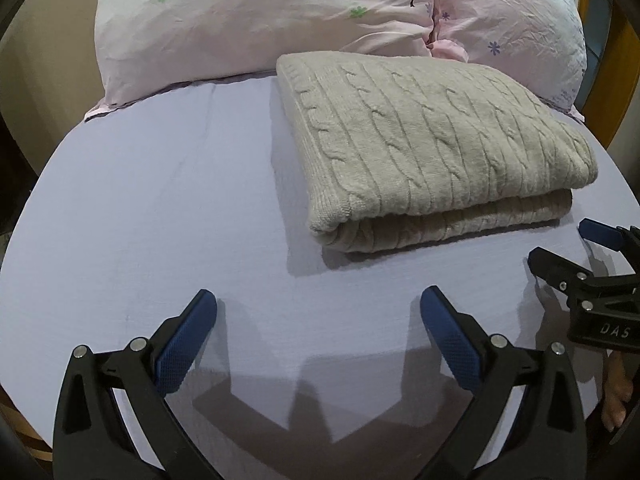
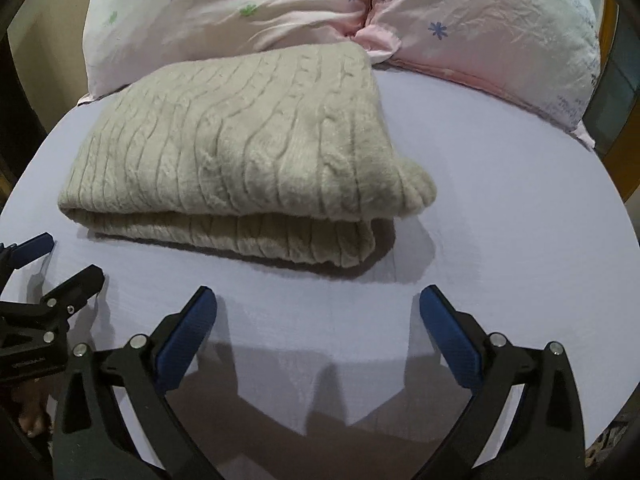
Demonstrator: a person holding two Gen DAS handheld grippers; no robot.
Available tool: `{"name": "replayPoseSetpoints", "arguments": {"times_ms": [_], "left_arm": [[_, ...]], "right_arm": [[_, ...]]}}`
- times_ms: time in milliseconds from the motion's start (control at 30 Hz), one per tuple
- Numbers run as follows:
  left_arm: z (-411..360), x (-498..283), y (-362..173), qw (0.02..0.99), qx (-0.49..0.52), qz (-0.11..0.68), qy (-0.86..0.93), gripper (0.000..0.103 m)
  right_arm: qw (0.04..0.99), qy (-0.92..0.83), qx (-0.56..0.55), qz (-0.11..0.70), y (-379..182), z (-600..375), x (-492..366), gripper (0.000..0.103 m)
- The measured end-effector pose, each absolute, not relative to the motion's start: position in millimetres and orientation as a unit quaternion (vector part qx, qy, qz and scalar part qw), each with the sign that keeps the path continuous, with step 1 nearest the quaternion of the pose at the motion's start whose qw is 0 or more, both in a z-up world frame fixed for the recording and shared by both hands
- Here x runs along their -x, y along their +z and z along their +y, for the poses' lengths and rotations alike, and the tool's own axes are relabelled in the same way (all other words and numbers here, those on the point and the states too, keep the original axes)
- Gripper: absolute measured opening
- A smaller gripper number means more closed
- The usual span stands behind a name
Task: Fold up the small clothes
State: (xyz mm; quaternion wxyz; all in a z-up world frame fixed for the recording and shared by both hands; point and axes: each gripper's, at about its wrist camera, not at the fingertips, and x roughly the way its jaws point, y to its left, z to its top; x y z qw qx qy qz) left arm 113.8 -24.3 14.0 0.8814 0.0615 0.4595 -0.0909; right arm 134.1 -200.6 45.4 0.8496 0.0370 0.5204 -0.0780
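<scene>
A beige cable-knit garment lies folded into a thick rectangle on the lavender bed sheet. It also shows in the right wrist view. My left gripper is open and empty, hovering above the sheet short of the garment's near edge. My right gripper is open and empty, short of the garment's front fold. The right gripper also shows at the right edge of the left wrist view. The left gripper shows at the left edge of the right wrist view.
Two pink floral pillows lie against the head of the bed behind the garment. A wooden bed frame shows at the far right. The sheet extends to the right of the garment.
</scene>
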Motion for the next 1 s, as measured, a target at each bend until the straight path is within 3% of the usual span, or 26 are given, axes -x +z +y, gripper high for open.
{"name": "replayPoseSetpoints", "arguments": {"times_ms": [1000], "left_arm": [[-25.4, -114.7, 15.0, 0.882, -0.064, 0.459, -0.09, 0.102]], "right_arm": [[0.856, -0.084, -0.037, 0.509, 52.1, -201.4, -130.8, 0.101]]}}
